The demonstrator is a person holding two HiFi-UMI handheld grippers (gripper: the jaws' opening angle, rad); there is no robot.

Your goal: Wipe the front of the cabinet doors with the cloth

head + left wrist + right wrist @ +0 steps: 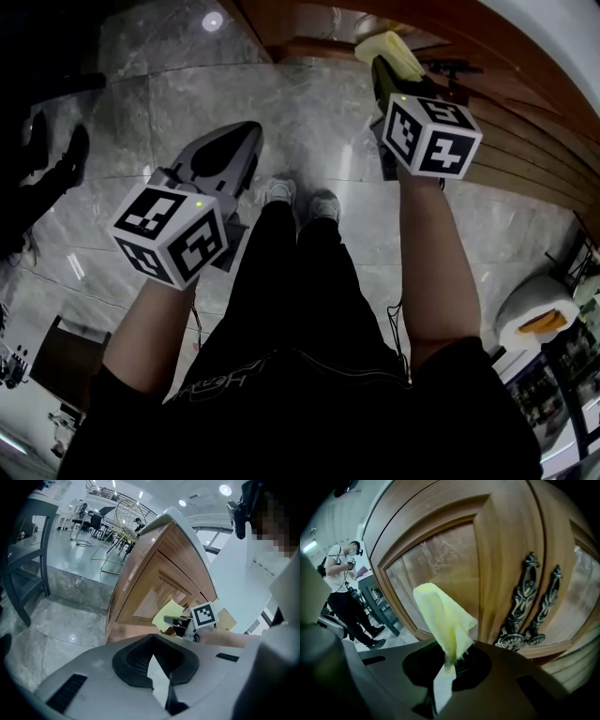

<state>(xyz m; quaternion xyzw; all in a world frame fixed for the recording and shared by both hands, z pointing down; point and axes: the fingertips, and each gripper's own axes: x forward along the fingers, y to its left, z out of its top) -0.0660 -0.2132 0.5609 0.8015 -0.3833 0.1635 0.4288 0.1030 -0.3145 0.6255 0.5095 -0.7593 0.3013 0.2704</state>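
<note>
Nearest us, the left gripper [242, 141]: jaws pressed together, nothing between them, held out over the grey marble floor [309, 103], well apart from the cabinet [525, 122] and on the side away from it. The right gripper [386, 75] is nearer the cabinet, jaws clamped on a pale yellow cloth [386, 47]. The cloth stands up past the tips in a loose folded peak. In the right gripper view we see it close before the cabinet's front, over the glazed door panel [440, 559]. Whether it touches that panel we cannot tell. Beside the panel, toward the cabinet's middle, we note a plain wooden upright, then two dark ornate metal handles [524, 603] side by side. The cabinet wood is warm brown, with a curved frame round the panel. Farther off, beyond the cabinet's far end, a person [340, 583] in a white top and dark trousers stands on the floor near some dark furniture.
</note>
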